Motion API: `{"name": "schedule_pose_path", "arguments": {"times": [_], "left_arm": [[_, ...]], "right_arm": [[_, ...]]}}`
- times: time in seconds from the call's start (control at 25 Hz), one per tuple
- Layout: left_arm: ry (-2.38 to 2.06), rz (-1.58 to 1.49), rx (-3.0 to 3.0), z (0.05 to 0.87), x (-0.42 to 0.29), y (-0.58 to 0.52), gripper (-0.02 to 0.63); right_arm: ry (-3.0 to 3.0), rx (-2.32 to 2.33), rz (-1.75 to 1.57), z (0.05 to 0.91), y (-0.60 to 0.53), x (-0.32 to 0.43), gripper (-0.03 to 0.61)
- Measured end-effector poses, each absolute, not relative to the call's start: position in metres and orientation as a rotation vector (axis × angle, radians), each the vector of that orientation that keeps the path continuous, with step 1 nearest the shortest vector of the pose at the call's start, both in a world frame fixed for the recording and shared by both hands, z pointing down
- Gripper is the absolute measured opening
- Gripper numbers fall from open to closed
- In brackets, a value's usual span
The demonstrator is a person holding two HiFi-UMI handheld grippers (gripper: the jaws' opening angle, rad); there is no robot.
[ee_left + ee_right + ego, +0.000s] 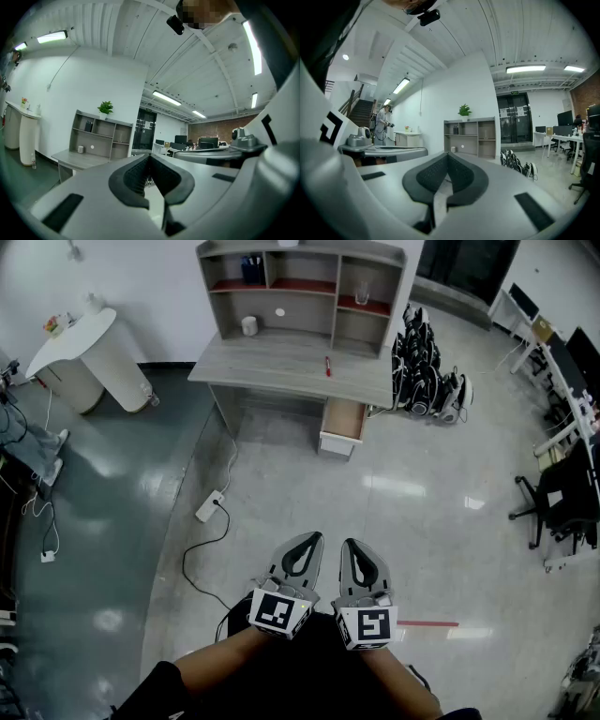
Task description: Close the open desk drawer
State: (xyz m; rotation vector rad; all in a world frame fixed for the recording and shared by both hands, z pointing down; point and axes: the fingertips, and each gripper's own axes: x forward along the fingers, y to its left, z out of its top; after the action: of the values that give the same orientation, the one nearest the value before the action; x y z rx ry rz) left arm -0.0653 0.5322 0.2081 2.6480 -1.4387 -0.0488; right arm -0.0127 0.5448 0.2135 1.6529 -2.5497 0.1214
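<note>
The desk (281, 367) stands at the far side of the room against a white wall, and carries a shelf unit (300, 287) with a plant (105, 107) on top. The drawer (342, 423) hangs open under the desk's right end. It is pulled out toward the near side, with its white front facing near and its pale wood inside showing. On the grey desktop lie a red pen (327, 365) and, further left, a white cup (249, 325).

The floor (422, 521) is glossy and reflects the ceiling lights. It is pale grey in the middle and right and dark teal on the left. A power strip (209, 506) lies on it, near and to the left of the desk, with a black cable (192, 559) looping toward the near side. A row of black bags (427, 376) sits just right of the desk. A white counter (70, 343) stands far left, an office chair (553, 502) is at the right edge, and a strip of red tape (427, 622) marks the near floor.

The left gripper (309, 538) and the right gripper (352, 545) are held side by side at the near edge, well apart from the desk. Each has its jaws clenched together with nothing between them. In the right gripper view a person (382, 123) stands far left by a stair (358, 112), and glass doors (513, 124) are to the right of the shelves.
</note>
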Motion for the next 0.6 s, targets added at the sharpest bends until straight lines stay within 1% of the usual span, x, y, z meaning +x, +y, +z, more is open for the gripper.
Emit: {"name": "schedule_pose_path", "arguments": {"times": [0.2, 0.44, 0.6], "left_arm": [[-1.473, -0.042, 2.63, 0.219, -0.061, 0.527, 0.014], [-1.542, -0.029, 2.529, 0.236, -0.081, 0.502, 0.014], [-1.579, -0.031, 2.517, 0.239, -0.091, 0.477, 0.014]], "right_arm": [[-2.603, 1.695, 0.152, 0.21, 0.544, 0.005, 0.017], [-2.606, 1.769, 0.301, 0.223, 0.538, 0.032, 0.018], [-2.596, 1.764, 0.223, 0.226, 0.533, 0.037, 0.018]]}}
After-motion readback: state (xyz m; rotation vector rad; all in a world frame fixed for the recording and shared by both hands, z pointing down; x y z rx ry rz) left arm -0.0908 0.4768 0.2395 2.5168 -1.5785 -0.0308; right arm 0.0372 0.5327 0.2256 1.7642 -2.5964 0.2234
